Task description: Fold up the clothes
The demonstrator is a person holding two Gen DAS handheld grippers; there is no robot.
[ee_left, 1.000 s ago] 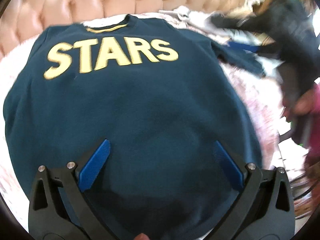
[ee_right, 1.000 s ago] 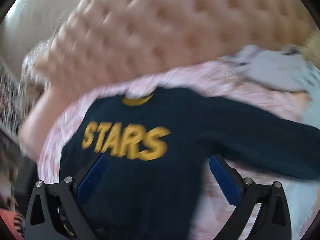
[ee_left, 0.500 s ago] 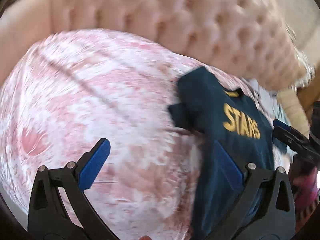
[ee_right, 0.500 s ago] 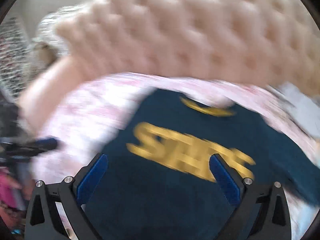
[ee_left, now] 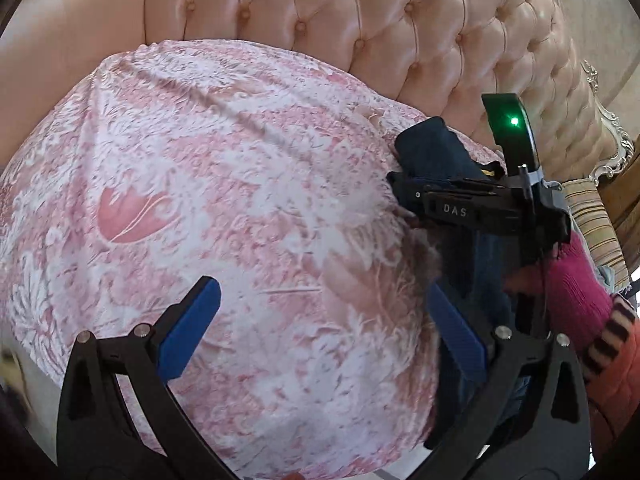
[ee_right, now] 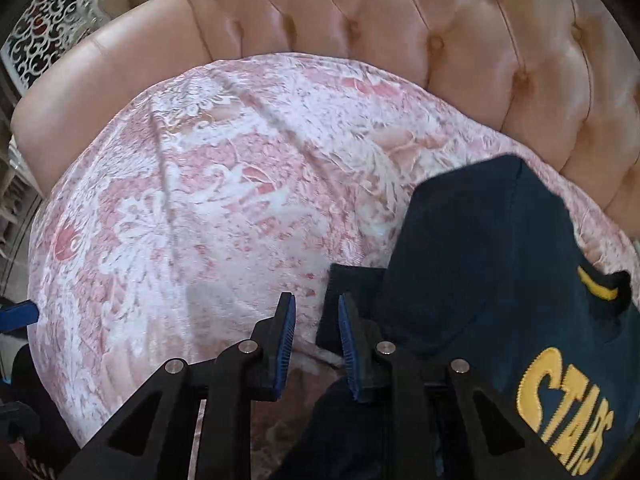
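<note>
Right tongs: the right gripper (ee_right: 316,344) is closing; its blue pads sit narrowly apart at the sweatshirt's sleeve edge, not yet pressing cloth.
Left tongs: the left gripper (ee_left: 320,332) stands released, wide, empty over the pink cover.
Sweatshirt: the navy sweatshirt (ee_right: 500,280) lies at four o'clock in the right view, on the floral cover (ee_right: 200,200).
Risk, grip: the pads may pinch cover and sleeve together, or miss the edge.
Risk, fold: a one-layer grab would drag the sweatshirt askew toward the tufted sofa back (ee_right: 440,40) at twelve o'clock.
</note>
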